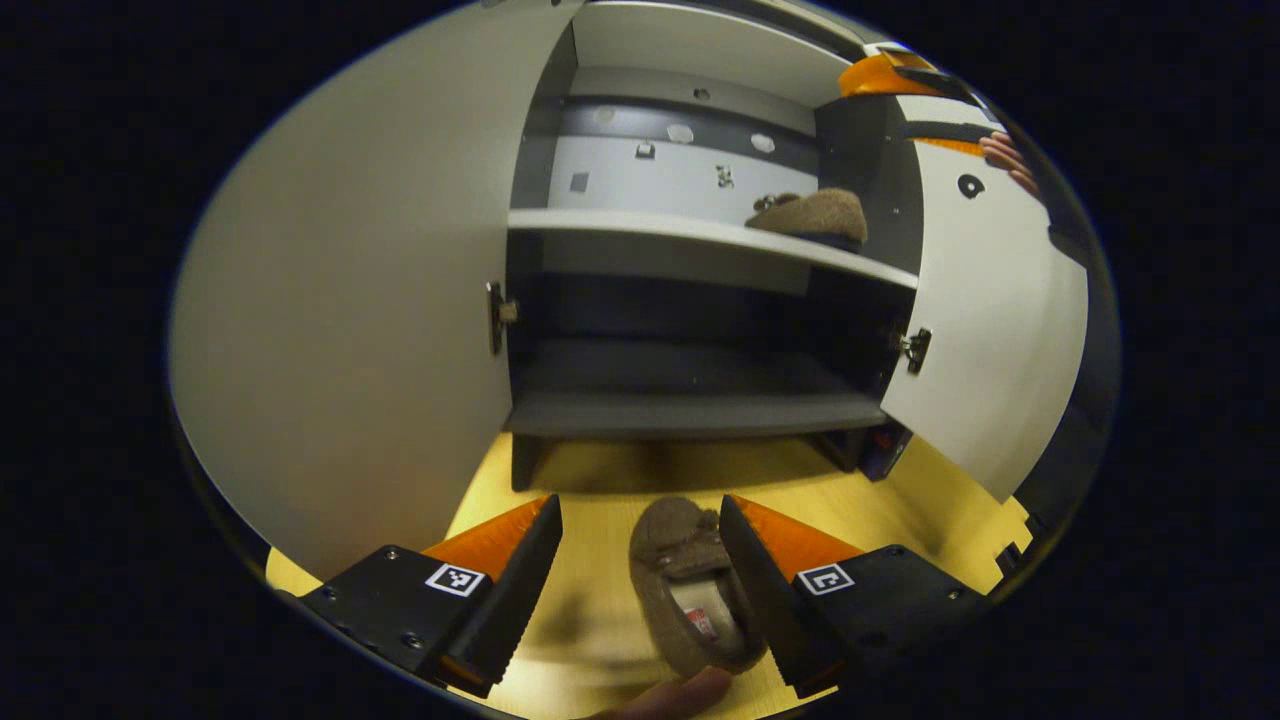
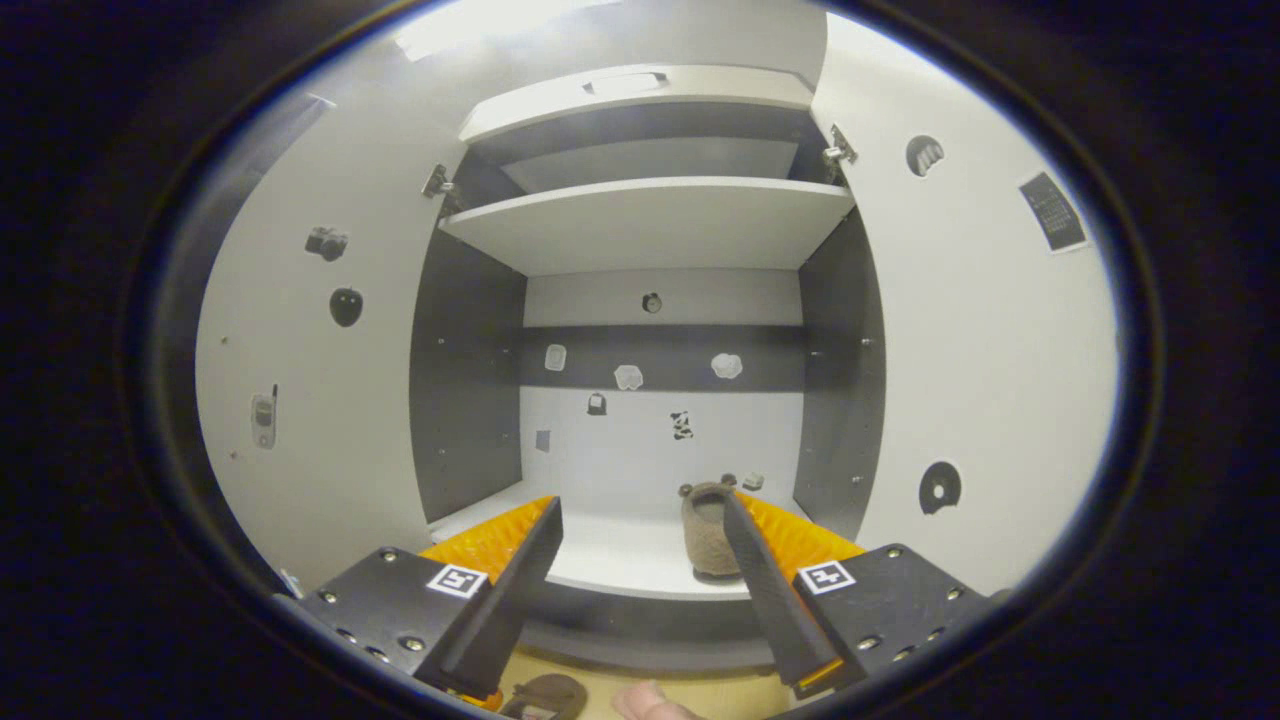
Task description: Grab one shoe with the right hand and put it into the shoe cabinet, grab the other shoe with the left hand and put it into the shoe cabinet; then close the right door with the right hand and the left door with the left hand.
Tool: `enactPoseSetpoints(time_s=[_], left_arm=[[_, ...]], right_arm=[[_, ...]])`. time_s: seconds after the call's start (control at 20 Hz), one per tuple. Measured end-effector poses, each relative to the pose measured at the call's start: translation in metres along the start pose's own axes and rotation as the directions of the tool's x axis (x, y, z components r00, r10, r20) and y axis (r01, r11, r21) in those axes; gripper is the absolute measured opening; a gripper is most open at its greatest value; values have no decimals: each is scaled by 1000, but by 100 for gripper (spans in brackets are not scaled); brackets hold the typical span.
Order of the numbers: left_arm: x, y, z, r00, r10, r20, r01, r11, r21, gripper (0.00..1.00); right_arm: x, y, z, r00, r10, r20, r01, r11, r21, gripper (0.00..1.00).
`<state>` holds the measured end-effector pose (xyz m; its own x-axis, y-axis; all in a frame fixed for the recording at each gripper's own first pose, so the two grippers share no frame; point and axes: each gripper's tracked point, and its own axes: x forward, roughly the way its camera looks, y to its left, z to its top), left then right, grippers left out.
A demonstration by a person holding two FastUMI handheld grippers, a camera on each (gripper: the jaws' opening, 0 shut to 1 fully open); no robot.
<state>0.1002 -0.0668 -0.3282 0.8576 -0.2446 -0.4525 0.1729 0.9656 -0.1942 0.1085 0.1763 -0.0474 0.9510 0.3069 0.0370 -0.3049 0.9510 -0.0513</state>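
Note:
A brown fuzzy slipper (image 1: 690, 590) lies on the yellow floor between the fingers of my left gripper (image 1: 640, 590), close against the right-hand finger. That gripper is open. The second brown slipper (image 1: 812, 214) rests on the cabinet's white middle shelf (image 1: 640, 228), toward its right end. In the right gripper view the same slipper (image 2: 705, 530) sits on the shelf (image 2: 620, 560) just beyond my right gripper (image 2: 640, 570), partly behind its right-hand finger. The right gripper is open and holds nothing. It also shows high up by the right door (image 1: 885, 75).
Both cabinet doors stand open: the left door (image 1: 350, 330) and the right door (image 1: 990, 330). A hand (image 1: 1005, 160) is at the right door's top edge. A dark lower shelf (image 1: 690, 410) sits just above the floor. Small stickers dot the cabinet's back wall (image 2: 660, 440).

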Motion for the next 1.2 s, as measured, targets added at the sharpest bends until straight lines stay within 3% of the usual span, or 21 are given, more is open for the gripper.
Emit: enactPoseSetpoints(time_s=[0.15,0.35,0.55,0.65,0.7,0.8,0.85,0.95,1.05,1.2], left_arm=[[17,2,-45,988,31,-151,-27,999,32,95],[35,1,-73,971,56,-234,-43,997,60,95],[47,2,-87,955,72,-286,-54,996,69,95],[52,10,-100,937,93,-338,-61,993,103,92],[54,10,-105,929,77,-361,-45,994,97,88],[62,1,-101,941,21,-337,1,998,65,82],[63,-9,-101,942,-28,-335,49,997,53,62],[65,0,-104,939,27,-342,13,994,113,21],[63,2,-100,946,19,-324,27,990,138,3],[51,1,-87,957,24,-290,21,988,150,1]], right_arm=[[-19,-9,-21,999,-29,28,30,999,-13,96],[-38,-14,-53,997,-53,53,57,995,-83,97],[-44,-27,-95,997,-74,-23,74,997,-4,97],[-43,-30,-110,997,-51,-60,53,998,27,97],[-44,-31,-116,996,-44,-76,47,998,38,97],[-46,-38,-117,996,-49,-79,53,997,55,98],[-47,-40,-117,996,-48,-76,53,997,56,98],[-50,-39,-121,996,-34,-79,39,998,52,97],[-54,-39,-127,995,-23,-93,27,999,44,96],[-61,-45,-131,994,-32,-101,35,999,24,97]])
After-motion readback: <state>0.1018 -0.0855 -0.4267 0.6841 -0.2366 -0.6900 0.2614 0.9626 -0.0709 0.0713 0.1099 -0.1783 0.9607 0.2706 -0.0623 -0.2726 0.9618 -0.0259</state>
